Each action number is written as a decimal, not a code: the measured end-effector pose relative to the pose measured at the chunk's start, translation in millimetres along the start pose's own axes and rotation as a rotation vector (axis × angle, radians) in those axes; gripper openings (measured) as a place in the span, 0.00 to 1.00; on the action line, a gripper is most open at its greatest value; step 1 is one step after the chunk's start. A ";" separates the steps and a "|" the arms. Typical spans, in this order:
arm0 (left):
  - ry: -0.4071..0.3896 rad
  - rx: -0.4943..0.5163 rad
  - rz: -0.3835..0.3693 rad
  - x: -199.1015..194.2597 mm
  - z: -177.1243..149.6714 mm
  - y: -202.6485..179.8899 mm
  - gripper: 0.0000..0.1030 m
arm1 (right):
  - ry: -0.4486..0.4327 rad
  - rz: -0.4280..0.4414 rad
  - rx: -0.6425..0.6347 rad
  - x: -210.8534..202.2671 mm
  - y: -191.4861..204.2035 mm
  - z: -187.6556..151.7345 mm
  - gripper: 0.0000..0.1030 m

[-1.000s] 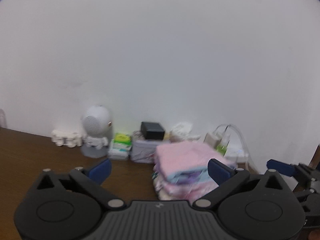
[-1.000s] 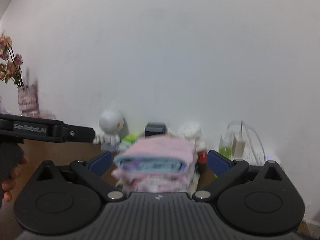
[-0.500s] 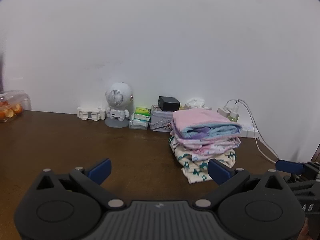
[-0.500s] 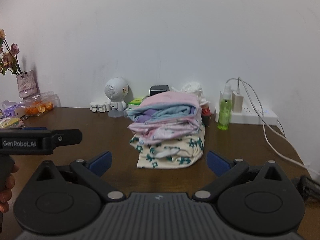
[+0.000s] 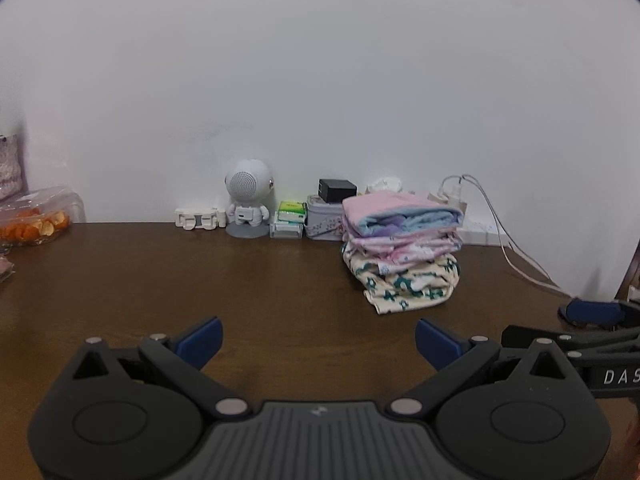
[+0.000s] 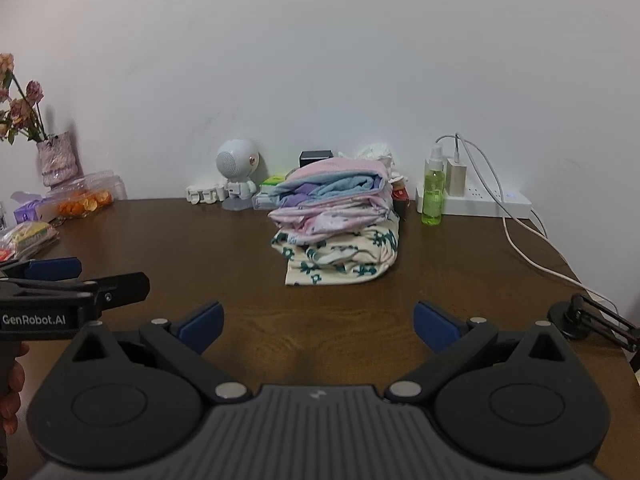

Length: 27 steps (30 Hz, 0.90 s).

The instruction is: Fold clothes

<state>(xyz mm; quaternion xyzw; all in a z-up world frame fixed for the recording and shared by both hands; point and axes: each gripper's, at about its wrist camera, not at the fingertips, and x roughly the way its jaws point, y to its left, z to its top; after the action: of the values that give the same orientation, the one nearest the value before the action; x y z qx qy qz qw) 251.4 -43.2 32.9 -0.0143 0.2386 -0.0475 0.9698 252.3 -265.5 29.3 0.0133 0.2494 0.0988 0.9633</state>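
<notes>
Brown counter (image 6: 240, 240) against white wall | folded clothes stack (image 6: 336, 224) mid-frame, upper centre | left claw (image 5: 318, 338) wide, empty | right claw (image 6: 318, 322) wide, empty | risk: nudging the stack would topple its slumping layers

The left gripper (image 5: 318, 338) is wide open, with its two blue fingers (image 5: 200, 340) far apart and nothing between them. The right gripper (image 6: 318, 322) is wide open too and holds nothing. In the right wrist view, the left gripper shows at 9 o'clock, with a bit of the person's hand (image 6: 10, 392) on its handle.
</notes>
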 end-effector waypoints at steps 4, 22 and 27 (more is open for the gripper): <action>-0.001 0.044 0.009 -14.2 -7.4 -3.8 1.00 | 0.012 -0.011 -0.012 -12.1 5.1 -6.4 1.00; 0.015 0.112 -0.017 -116.0 -60.5 -11.7 1.00 | 0.049 0.003 -0.031 -105.2 40.4 -47.7 1.00; 0.027 0.090 -0.028 -145.9 -80.2 -8.8 1.00 | 0.060 0.024 -0.002 -135.5 53.3 -69.0 1.00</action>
<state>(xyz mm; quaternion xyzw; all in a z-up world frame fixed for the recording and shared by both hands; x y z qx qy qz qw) 84.8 -37.9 29.6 0.0268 0.2492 -0.0722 0.9654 93.2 -241.6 37.7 0.0123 0.2777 0.1107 0.9542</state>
